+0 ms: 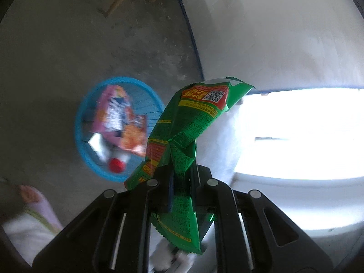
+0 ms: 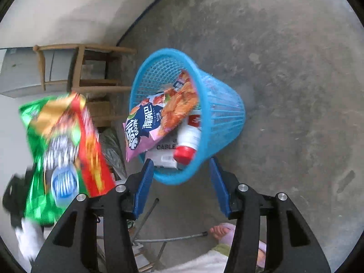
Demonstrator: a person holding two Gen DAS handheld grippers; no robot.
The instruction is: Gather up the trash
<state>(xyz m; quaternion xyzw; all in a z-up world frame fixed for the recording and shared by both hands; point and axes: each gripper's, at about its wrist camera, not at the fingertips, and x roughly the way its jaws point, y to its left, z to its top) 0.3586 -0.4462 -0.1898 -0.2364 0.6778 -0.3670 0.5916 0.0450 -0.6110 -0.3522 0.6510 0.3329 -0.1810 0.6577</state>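
My left gripper (image 1: 182,177) is shut on a crumpled green snack wrapper (image 1: 195,118), which sticks up past the pads. Down on the floor to the left stands the blue mesh basket (image 1: 78,122), holding a pink snack bag (image 1: 113,113) and a red-capped white bottle (image 1: 116,165). My right gripper (image 2: 180,166) is open above the basket (image 2: 225,104), with nothing held between its blue pads (image 2: 145,182). The pink bag (image 2: 147,125), the bottle (image 2: 188,141) and a white box lie inside. The green wrapper (image 2: 61,141) shows blurred at the left.
The floor is bare concrete (image 2: 284,91). A wooden chair (image 2: 86,68) and a grey cabinet (image 2: 20,72) stand by the wall beyond the basket. A person's foot (image 2: 220,232) and thin metal rods (image 2: 147,216) are below. A bright window (image 1: 295,136) fills the right of the left wrist view.
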